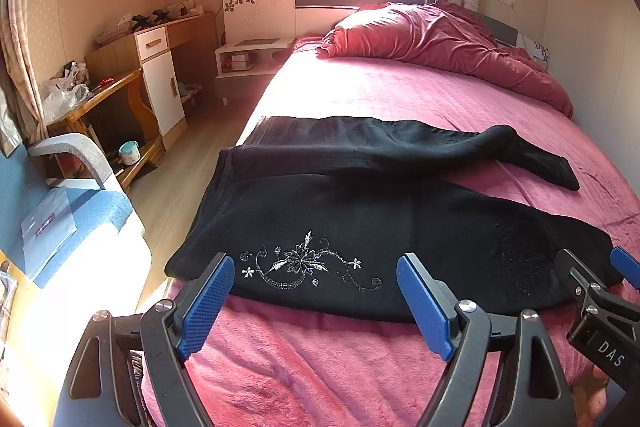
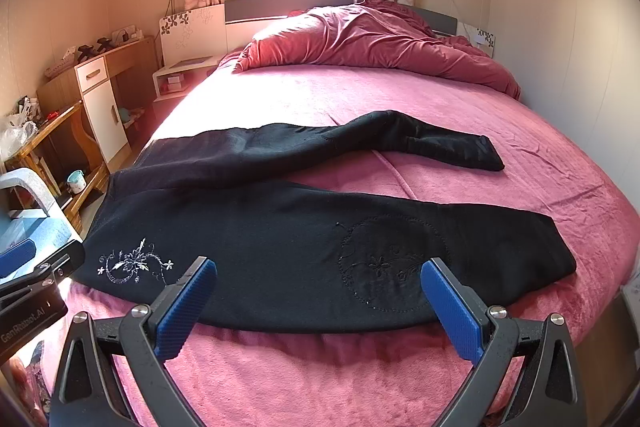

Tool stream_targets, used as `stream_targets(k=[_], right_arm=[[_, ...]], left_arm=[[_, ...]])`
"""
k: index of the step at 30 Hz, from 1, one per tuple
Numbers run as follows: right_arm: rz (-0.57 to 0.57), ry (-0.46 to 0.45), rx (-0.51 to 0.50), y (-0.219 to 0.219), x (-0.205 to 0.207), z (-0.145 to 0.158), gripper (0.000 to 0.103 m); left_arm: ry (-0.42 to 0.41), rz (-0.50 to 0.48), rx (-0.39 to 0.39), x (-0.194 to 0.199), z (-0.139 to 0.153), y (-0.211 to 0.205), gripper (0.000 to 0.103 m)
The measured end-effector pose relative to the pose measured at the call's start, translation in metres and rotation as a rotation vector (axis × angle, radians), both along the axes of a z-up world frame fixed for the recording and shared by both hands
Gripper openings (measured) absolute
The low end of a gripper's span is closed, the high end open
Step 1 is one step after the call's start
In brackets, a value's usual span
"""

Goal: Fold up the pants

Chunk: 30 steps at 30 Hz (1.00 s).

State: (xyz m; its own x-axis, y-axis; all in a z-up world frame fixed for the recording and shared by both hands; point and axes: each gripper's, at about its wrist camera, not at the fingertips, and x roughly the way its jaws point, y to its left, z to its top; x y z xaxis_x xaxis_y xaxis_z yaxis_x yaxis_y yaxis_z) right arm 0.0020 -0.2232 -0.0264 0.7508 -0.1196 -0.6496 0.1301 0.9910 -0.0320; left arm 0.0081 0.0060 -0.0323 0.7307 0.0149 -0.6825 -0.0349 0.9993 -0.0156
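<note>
We see black pants (image 1: pixel 360 227) flat on the pink bed (image 1: pixel 400 95), long axis left-right across frame, waistband left, legs right. Left gripper (image 1: pixel 316 301) and right gripper (image 2: pixel 320 301) jaws open, empty, at near edge.

**Open bed ahead, clutter to the left**

You have bare pink bed (image 2: pixel 360 95) beyond the pants (image 2: pixel 304 247) and a strip of it at the near edge under both tongs. At the far end the heaped red duvet (image 2: pixel 372 39) blocks the headboard side. Between the two trouser legs on the right, a wedge of sheet lies open. Left of the bed stand the blue chair (image 1: pixel 80 211) and wooden bench (image 1: pixel 108 95).
</note>
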Motion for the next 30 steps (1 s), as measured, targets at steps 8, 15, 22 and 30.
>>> stream_targets(k=[8,15,22,30], right_arm=[[0.000,0.011,0.000,-0.002,0.001,-0.004,0.103],[0.006,0.033,0.012,-0.005,0.003,-0.014,0.103],[0.038,0.108,0.181,-0.031,0.015,-0.037,0.102],[-0.156,0.200,0.396,-0.148,0.009,-0.069,0.103]], left_arm=[[0.007,0.000,0.000,0.000,-0.003,0.000,0.085],[0.035,0.000,-0.003,0.004,-0.011,0.000,0.085],[0.130,-0.083,-0.129,0.020,-0.035,0.014,0.085],[0.293,-0.005,-0.319,0.050,-0.082,0.070,0.103]])
